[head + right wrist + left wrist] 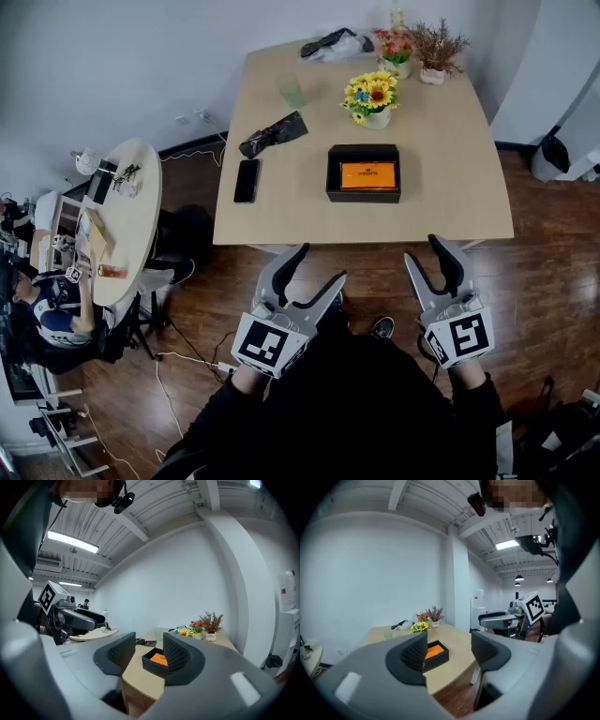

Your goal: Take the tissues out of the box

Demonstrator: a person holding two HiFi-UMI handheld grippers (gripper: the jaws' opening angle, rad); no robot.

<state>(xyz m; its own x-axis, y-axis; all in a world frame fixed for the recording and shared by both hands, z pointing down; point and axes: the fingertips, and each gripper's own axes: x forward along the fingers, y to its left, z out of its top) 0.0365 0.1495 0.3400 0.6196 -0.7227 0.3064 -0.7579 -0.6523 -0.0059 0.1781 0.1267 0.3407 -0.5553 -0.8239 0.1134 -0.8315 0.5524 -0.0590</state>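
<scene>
A black box (pixel 364 173) with an orange pack inside lies near the front of the wooden table (pixel 450 197); it also shows in the left gripper view as the box (pixel 438 654) and in the right gripper view as the box (pixel 155 662). My left gripper (pixel 315 269) hangs open off the table's front edge, low and left of the box. Held to the right at about the same height, my right gripper (pixel 427 251) is open too. Neither holds or touches anything.
On the table are a black phone (pixel 247 180), a dark crumpled bag (pixel 273 134), a green glass (pixel 292 91), sunflowers in a pot (pixel 371 97), two more potted plants (pixel 436 47) and dark cloth (pixel 330 43). A round side table (pixel 131 216) with a seated person stands at left.
</scene>
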